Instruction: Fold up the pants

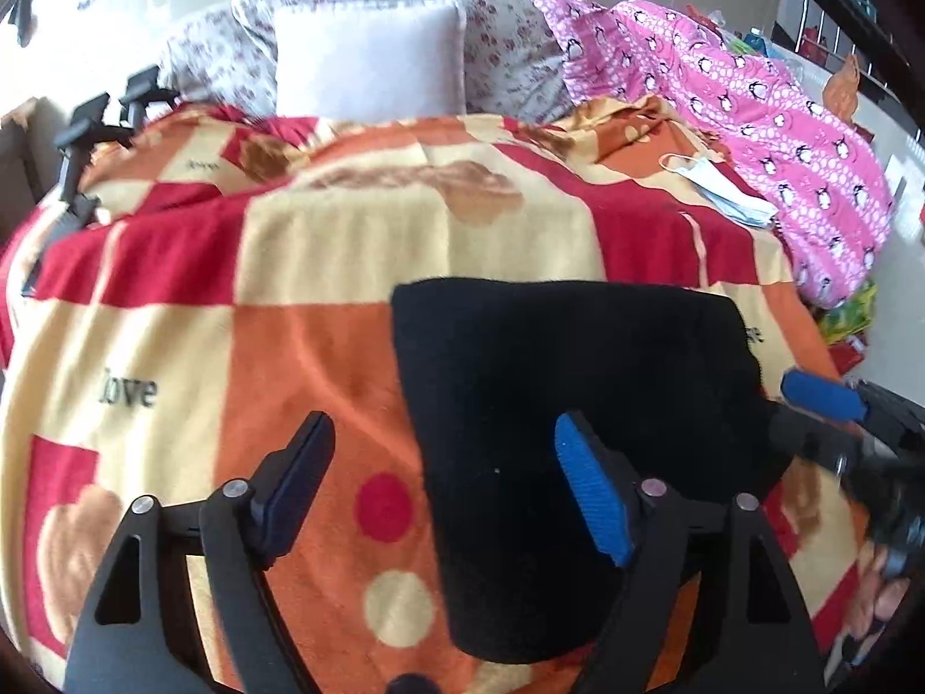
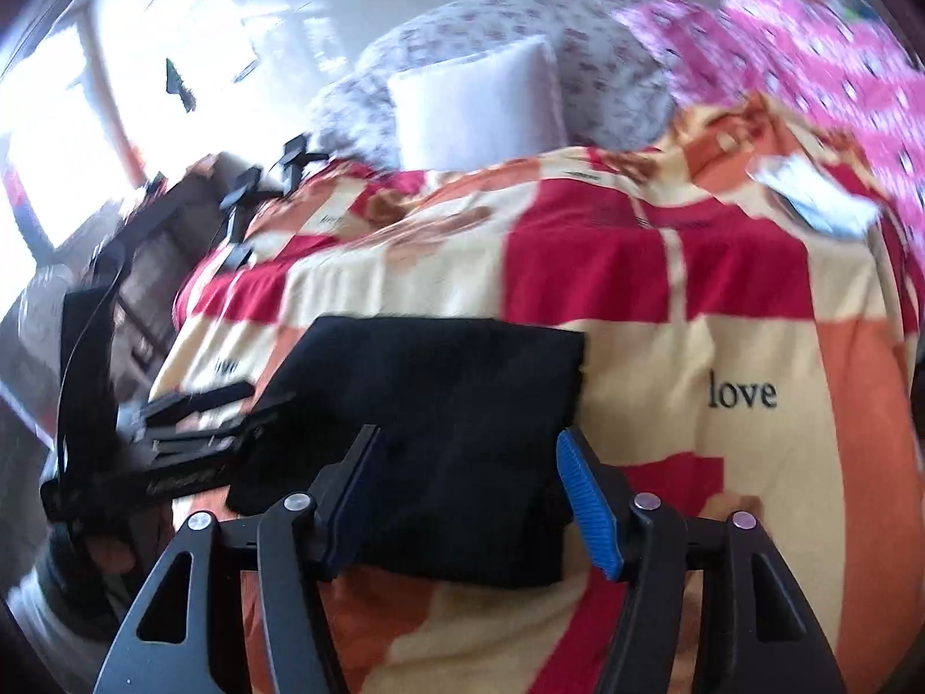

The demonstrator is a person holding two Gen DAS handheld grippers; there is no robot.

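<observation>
The black pants (image 1: 578, 434) lie folded into a compact rectangle on the checked red, orange and cream blanket (image 1: 300, 347). They also show in the right wrist view (image 2: 451, 434). My left gripper (image 1: 445, 445) is open and empty, its right finger over the pants' left part. My right gripper (image 2: 468, 462) is open and empty, hovering over the pants' near edge. The right gripper shows at the right edge of the left wrist view (image 1: 832, 405). The left gripper shows at the pants' left side in the right wrist view (image 2: 196, 405).
A white pillow (image 1: 370, 58) and floral pillows (image 1: 509, 46) stand at the bed's far end. A pink penguin-print cloth (image 1: 780, 133) and a face mask (image 1: 722, 191) lie at the far right. A black stand (image 1: 98, 133) is at the far left.
</observation>
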